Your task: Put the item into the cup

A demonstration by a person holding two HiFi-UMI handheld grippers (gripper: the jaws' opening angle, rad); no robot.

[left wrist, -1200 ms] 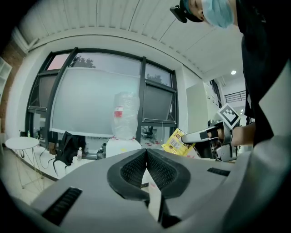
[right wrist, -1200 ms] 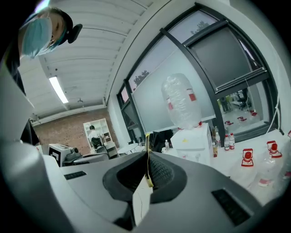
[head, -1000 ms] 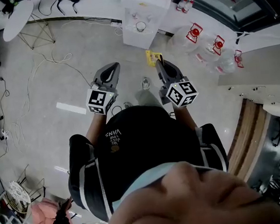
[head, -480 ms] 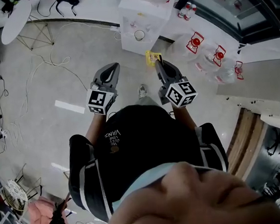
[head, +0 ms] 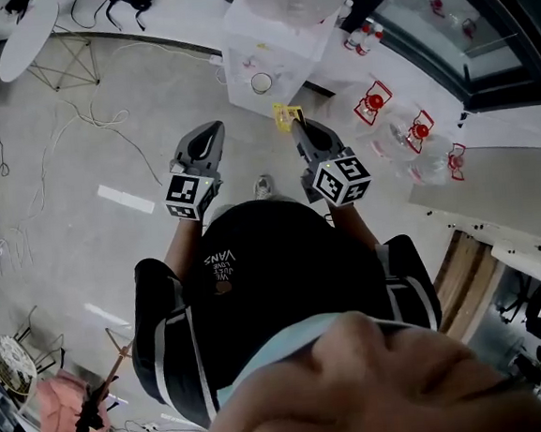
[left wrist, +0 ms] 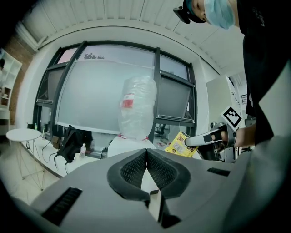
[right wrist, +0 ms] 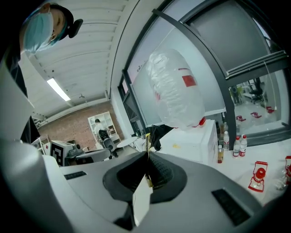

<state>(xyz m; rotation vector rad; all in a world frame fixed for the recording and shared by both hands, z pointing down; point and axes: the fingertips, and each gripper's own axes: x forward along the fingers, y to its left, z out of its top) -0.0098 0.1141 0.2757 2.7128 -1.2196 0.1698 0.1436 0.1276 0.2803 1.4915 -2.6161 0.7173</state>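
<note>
- A pale grey floor [head: 56, 238] is spreading out beneath the person in an office room, and tall dark-framed windows [left wrist: 104, 91] are closing off the far side.
- The left claw [head: 209, 134] is pointing forward with its jaws pressed fully together and nothing between them. It looks idle, probably kept free as the spare hand.
- A white water dispenser [head: 271, 55] is standing ahead, between the lines of the two claws, and carrying a large plastic-wrapped bottle [left wrist: 136, 109]. A small round rim on its front, which looks like the cup [head: 261, 82], is facing upward, near the packet but apart from it.
- The right claw [head: 295, 125] is clamping the item, a flat yellow packet [head: 287, 115], by one edge. Most of the packet is sticking out past the tips, likely so that it can drop freely into the cup.
- Clear jugs with red caps [head: 374, 103] are lying at the right, away from the work.
</note>
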